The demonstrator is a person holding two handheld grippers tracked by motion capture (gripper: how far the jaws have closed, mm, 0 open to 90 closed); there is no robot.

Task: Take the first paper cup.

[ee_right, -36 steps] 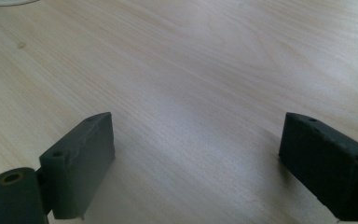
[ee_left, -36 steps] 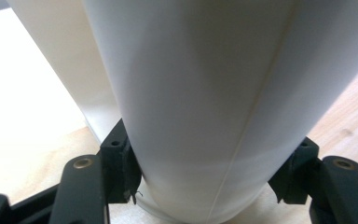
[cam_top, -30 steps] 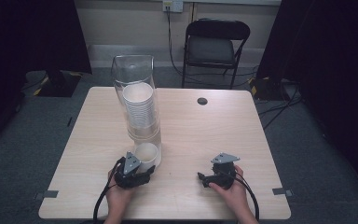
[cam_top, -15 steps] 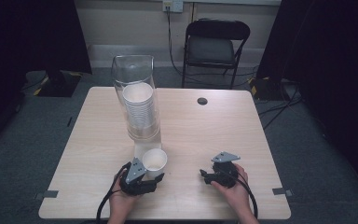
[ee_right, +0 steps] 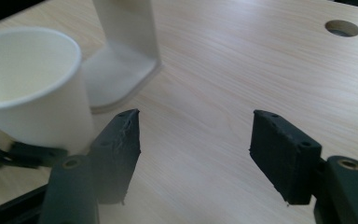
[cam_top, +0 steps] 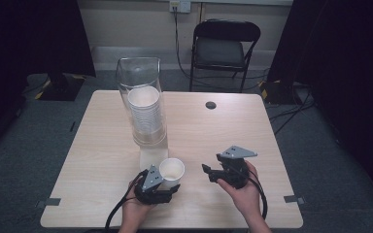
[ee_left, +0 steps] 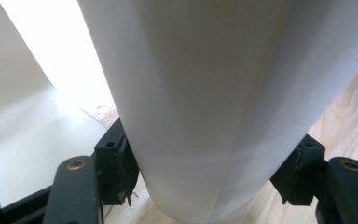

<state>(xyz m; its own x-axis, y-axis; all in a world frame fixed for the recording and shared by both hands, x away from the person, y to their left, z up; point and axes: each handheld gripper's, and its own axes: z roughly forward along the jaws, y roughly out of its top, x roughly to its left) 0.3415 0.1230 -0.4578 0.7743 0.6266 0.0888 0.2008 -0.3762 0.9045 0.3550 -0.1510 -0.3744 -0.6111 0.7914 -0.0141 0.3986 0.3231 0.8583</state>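
A white paper cup (cam_top: pixel 171 171) stands upright near the table's front edge, with my left gripper (cam_top: pixel 167 183) shut on its lower wall. In the left gripper view the cup (ee_left: pixel 200 107) sits between both black pads (ee_left: pixel 116 165). Behind it a clear dispenser (cam_top: pixel 141 99) holds a stack of white cups (cam_top: pixel 145 114) above a white base (cam_top: pixel 150 156). My right gripper (cam_top: pixel 208 172) is held to the right of the cup, open with nothing between its fingers. The right gripper view shows the cup (ee_right: pixel 30 88) at left beside my gripper (ee_right: pixel 193 149).
The light wooden table (cam_top: pixel 233 131) has a round cable hole (cam_top: pixel 211 105) at the back right. A black folding chair (cam_top: pixel 223 48) stands behind the table. Tape marks (cam_top: pixel 291 198) sit near the front corners.
My left gripper has drawn the cup out from under the dispenser and toward the front edge, slightly to the right. The right gripper has stayed about where it was.
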